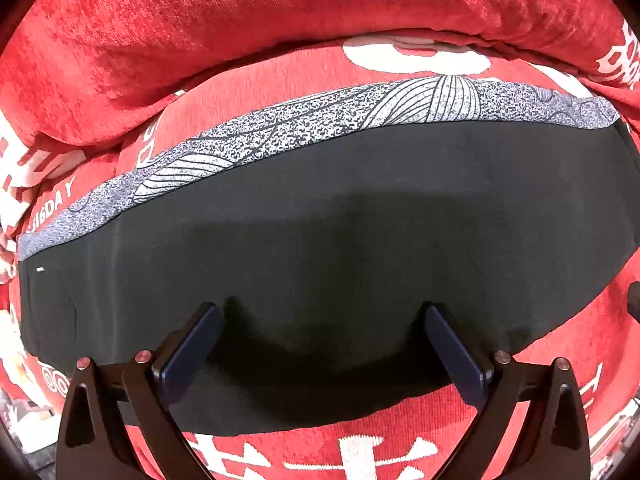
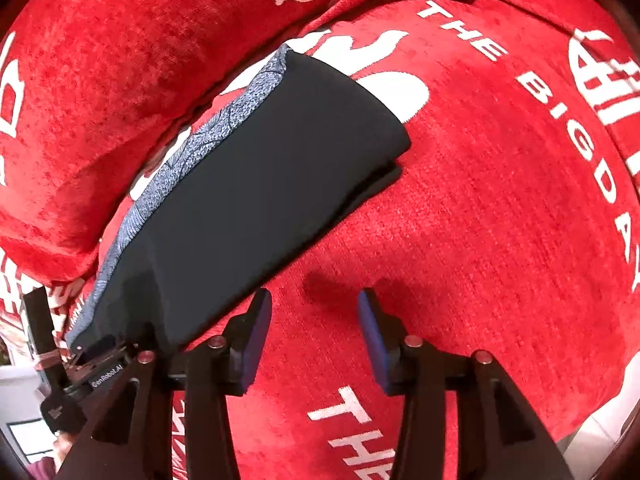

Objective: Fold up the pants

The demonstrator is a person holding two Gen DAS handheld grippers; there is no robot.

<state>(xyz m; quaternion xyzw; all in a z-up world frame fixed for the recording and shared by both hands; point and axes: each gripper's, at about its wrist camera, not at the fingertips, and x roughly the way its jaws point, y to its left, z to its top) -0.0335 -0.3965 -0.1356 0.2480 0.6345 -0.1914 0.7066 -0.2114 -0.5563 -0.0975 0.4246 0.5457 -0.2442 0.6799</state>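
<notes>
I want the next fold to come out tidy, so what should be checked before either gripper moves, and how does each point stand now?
1. Left gripper open over the pants: ok.
2. Right gripper open, holding nothing: ok.
3. Right gripper over the pants: not ok, it is over the red cover beside them.
4. Black cloth lies flat, no bunching: ok.
5. Patterned band straight along the far edge: ok.
6. Layers aligned at the right end: cannot tell; a lower layer peeks out.

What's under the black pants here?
The black pants lie on a red printed cover, a grey patterned strip along their far edge. Anything beneath them is hidden.
</notes>
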